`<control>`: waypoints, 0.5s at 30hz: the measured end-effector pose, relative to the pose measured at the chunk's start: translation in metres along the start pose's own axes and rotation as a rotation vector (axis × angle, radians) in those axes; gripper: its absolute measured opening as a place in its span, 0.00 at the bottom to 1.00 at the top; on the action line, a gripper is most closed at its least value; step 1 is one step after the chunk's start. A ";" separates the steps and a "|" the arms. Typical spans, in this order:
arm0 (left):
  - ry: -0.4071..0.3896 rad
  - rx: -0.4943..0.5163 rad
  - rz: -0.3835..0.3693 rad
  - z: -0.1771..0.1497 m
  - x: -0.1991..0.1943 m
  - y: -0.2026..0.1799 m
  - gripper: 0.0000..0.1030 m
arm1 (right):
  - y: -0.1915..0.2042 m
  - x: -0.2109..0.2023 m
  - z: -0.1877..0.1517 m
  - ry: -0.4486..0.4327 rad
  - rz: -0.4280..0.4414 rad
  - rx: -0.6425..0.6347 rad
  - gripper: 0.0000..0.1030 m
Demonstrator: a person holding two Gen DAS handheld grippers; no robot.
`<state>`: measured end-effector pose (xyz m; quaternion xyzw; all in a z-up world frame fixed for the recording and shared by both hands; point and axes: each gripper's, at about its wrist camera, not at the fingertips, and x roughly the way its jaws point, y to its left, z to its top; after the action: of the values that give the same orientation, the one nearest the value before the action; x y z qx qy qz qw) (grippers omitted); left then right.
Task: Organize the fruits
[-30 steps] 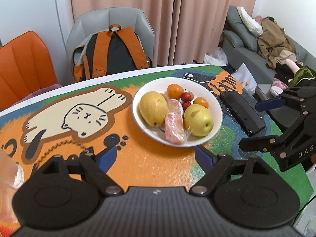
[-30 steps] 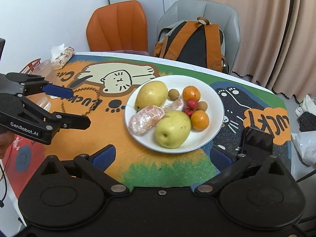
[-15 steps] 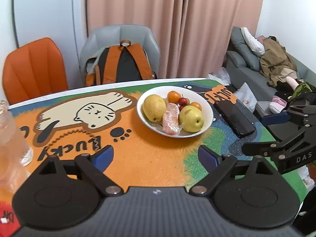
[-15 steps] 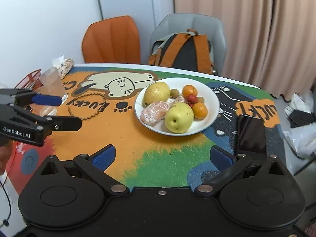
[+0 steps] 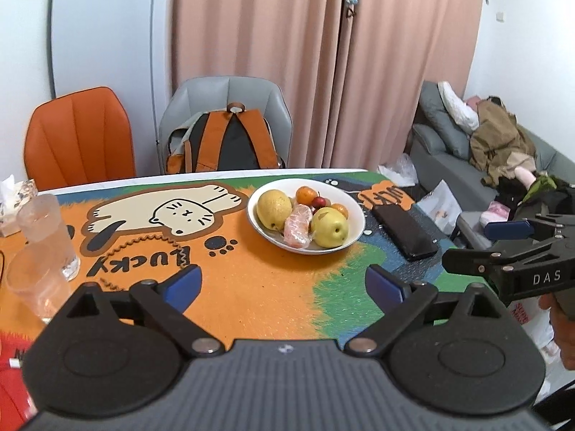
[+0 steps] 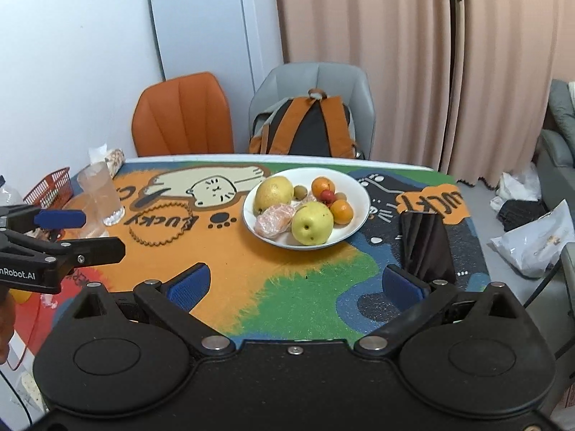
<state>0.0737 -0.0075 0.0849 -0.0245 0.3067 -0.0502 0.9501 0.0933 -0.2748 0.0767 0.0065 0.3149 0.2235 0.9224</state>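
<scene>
We are holding our left gripper (image 5: 282, 285) with its jaws wide; they have just been opening, with nothing between them. Our right gripper (image 6: 294, 285) is gaping too, and it is carrying nothing. Both are hanging over the near side of the table (image 6: 251, 280), well apart from the fruit.

The fruit is sitting in the white bowl (image 6: 355, 228). The green pear (image 6: 312, 222) is looking hard, round and smooth, so we are thinking it could slip; we would take it by its sides. Its stem dimple is pointing toward us. The wrapped orange piece (image 6: 275, 221) is looking soft, maybe squishy, though the wrap is hiding much. It is lying long-ways, left to right.
</scene>
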 end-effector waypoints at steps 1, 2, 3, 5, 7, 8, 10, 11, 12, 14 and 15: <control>-0.007 -0.007 0.004 -0.001 -0.004 0.000 0.94 | 0.001 -0.005 -0.001 -0.011 -0.014 0.000 1.00; -0.017 -0.013 0.008 -0.002 -0.009 -0.001 0.94 | 0.001 -0.010 -0.001 -0.022 -0.025 0.004 1.00; -0.027 -0.018 0.010 -0.003 -0.014 -0.001 0.94 | 0.001 -0.015 -0.002 -0.031 -0.029 0.010 1.00; -0.056 -0.029 0.014 -0.005 -0.026 -0.002 0.94 | 0.000 -0.025 -0.004 -0.050 -0.031 0.030 1.00; -0.074 -0.035 0.016 -0.007 -0.035 -0.004 0.95 | -0.001 -0.033 -0.005 -0.060 -0.026 0.045 1.00; -0.083 -0.035 0.019 -0.008 -0.040 -0.006 0.96 | -0.001 -0.038 -0.006 -0.069 -0.027 0.050 1.00; -0.097 -0.031 0.026 -0.011 -0.047 -0.009 0.97 | 0.000 -0.046 -0.009 -0.089 -0.027 0.056 1.00; -0.101 -0.030 0.030 -0.013 -0.051 -0.011 0.98 | 0.001 -0.051 -0.011 -0.097 -0.025 0.062 1.00; -0.102 -0.032 0.031 -0.014 -0.055 -0.013 0.98 | 0.001 -0.054 -0.012 -0.103 -0.024 0.070 1.00; -0.105 -0.042 0.025 -0.017 -0.062 -0.014 0.98 | 0.002 -0.061 -0.016 -0.111 -0.027 0.082 1.00; -0.108 -0.043 0.025 -0.019 -0.066 -0.015 0.99 | 0.003 -0.064 -0.017 -0.113 -0.027 0.082 1.00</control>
<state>0.0084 -0.0158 0.1088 -0.0437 0.2561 -0.0303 0.9652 0.0372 -0.3005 0.1000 0.0529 0.2713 0.1972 0.9406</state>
